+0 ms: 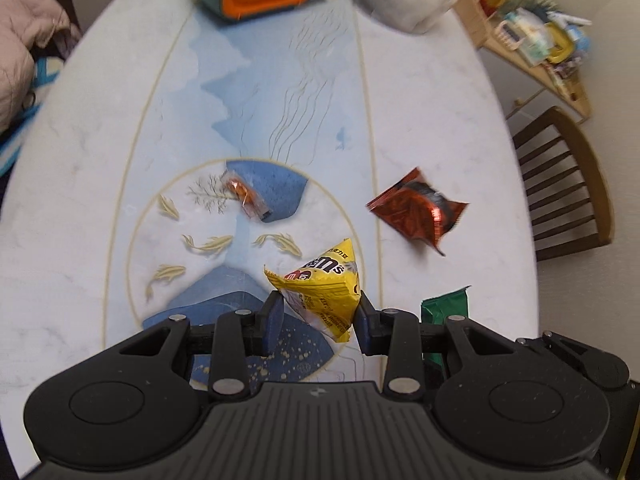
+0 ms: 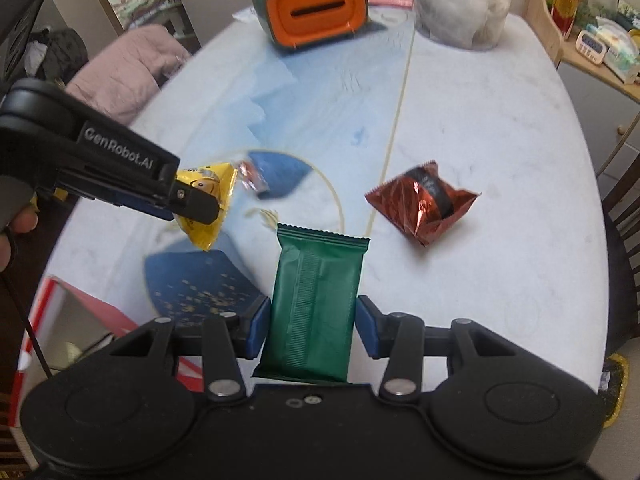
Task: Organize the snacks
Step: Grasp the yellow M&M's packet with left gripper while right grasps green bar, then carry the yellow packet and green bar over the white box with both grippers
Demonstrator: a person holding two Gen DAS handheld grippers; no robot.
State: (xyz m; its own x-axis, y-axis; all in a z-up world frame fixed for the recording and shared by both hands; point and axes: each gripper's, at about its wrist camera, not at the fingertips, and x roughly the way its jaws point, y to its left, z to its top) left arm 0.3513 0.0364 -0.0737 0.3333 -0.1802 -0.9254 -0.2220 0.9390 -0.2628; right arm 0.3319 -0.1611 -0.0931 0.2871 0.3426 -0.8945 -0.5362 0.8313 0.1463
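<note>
we have a packet in each gripper, both clear of the table (image 1: pixel 420 92), and we judge the step to be carrying them up to the orange bin (image 2: pixel 318 10) at the top centre of both views. to do it well we should keep the squeeze steady, since the yellow bag (image 1: pixel 320 280) is pinched only at its lower end and could twist out, and bring each packet to the bin one after the other so the grippers do not cross.

the left gripper (image 1: pixel 319 318) is narrowly closed, its blue pads pressing the yellow bag from both sides, low in the left wrist view. in the right wrist view it comes in from the left edge, pointing steeply down. the right gripper (image 2: pixel 312 330) is likewise partly closed on the green bar (image 2: pixel 316 300), which stands lengthwise between the pads at lower centre.

the red bag (image 2: pixel 422 204) lies right of centre on the table, and a small orange sweet (image 1: pixel 246 196) left of centre; both are untouched.
</note>
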